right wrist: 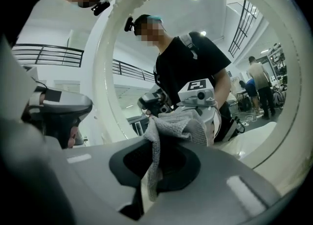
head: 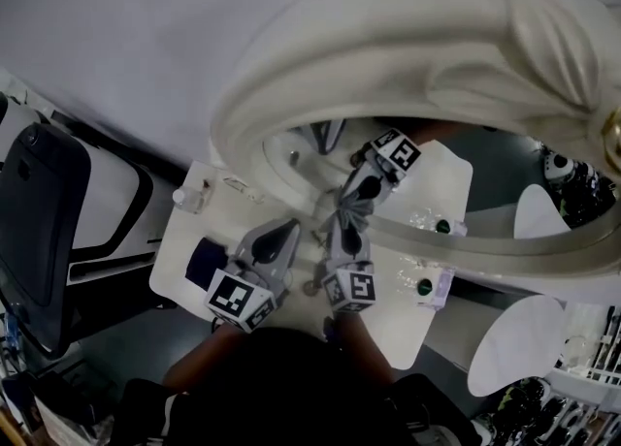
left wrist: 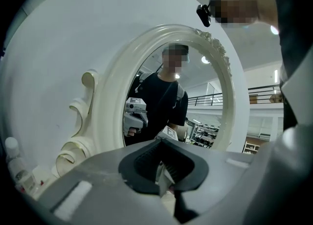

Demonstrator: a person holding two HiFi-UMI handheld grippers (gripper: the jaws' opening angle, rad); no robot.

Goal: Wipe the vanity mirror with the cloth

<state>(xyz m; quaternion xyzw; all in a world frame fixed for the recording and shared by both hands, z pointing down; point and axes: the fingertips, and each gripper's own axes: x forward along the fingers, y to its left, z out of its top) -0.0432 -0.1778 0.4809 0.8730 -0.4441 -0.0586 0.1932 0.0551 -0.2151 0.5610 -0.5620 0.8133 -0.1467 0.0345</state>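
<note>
The vanity mirror has a thick cream carved frame [head: 388, 56] [left wrist: 110, 106] [right wrist: 100, 72] and stands on a white table [head: 179, 245]. My right gripper [head: 345, 213] [right wrist: 152, 170] is shut on a grey cloth [head: 351, 200] [right wrist: 178, 123], and the cloth is pressed against the lower part of the glass [head: 441, 177]. The reflection shows the same gripper and cloth. My left gripper [head: 281, 238] [left wrist: 164, 172] hovers low in front of the frame's lower left, jaws together and holding nothing. It also shows at the left of the right gripper view [right wrist: 58, 111].
A small clear bottle [head: 191, 197] [left wrist: 13, 163] stands left of the mirror base. A dark blue object [head: 206, 262] lies near the left gripper. Small green-topped jars [head: 425, 287] sit at the right. A black chair [head: 39, 221] is at far left, a round white table [head: 514, 342] at lower right.
</note>
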